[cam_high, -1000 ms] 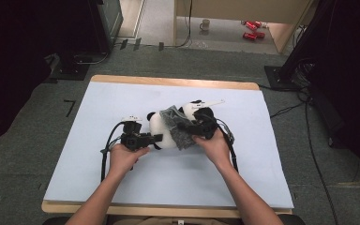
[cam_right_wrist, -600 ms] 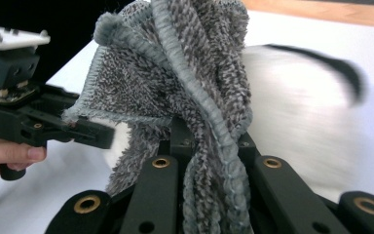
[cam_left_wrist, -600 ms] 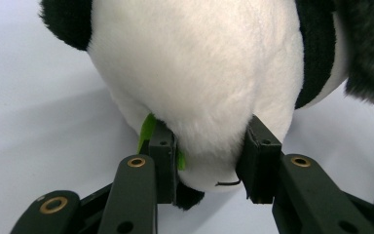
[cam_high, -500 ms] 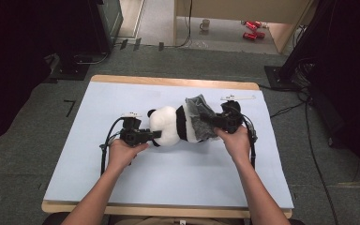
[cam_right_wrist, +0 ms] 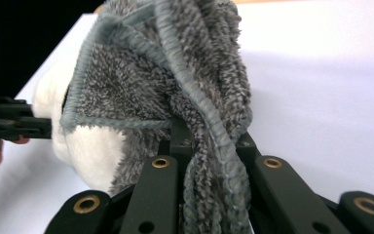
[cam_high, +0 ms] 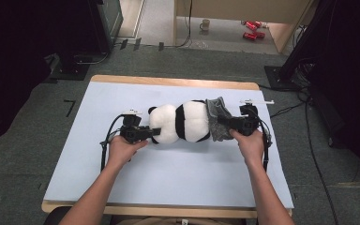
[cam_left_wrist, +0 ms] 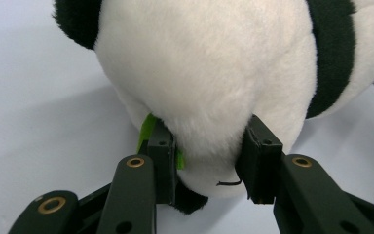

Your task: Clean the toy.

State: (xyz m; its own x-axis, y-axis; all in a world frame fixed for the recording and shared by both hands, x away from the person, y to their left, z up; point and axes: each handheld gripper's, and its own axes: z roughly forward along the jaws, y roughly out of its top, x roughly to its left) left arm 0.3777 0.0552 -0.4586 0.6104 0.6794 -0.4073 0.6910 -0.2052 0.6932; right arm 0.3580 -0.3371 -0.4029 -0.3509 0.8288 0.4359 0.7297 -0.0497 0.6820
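Observation:
A black-and-white panda plush (cam_high: 183, 123) lies lengthwise on the pale blue table sheet (cam_high: 168, 173). My left gripper (cam_high: 155, 133) holds its left end. In the left gripper view the jaws pinch the white fur (cam_left_wrist: 209, 73), and a green tag (cam_left_wrist: 147, 129) shows by one pad; the gripper (cam_left_wrist: 209, 156) is shut on the plush. A grey fluffy cloth (cam_high: 218, 117) drapes over the panda's right end. My right gripper (cam_high: 222, 123) is shut on that cloth. In the right gripper view the cloth (cam_right_wrist: 175, 73) bunches between the jaws (cam_right_wrist: 207, 146), with white fur (cam_right_wrist: 95, 156) under it.
Cables (cam_high: 108, 140) trail from both grippers over the sheet. Beyond the table's far edge, a cup (cam_high: 205, 24) and red cans (cam_high: 251, 29) lie on the floor. Dark equipment (cam_high: 75, 28) stands at the back left, and more cables (cam_high: 304, 108) run at the right.
My right gripper has moved to the right with the grey cloth, from the panda's middle to its right end. The panda now lies stretched out. The left hand has stayed put.

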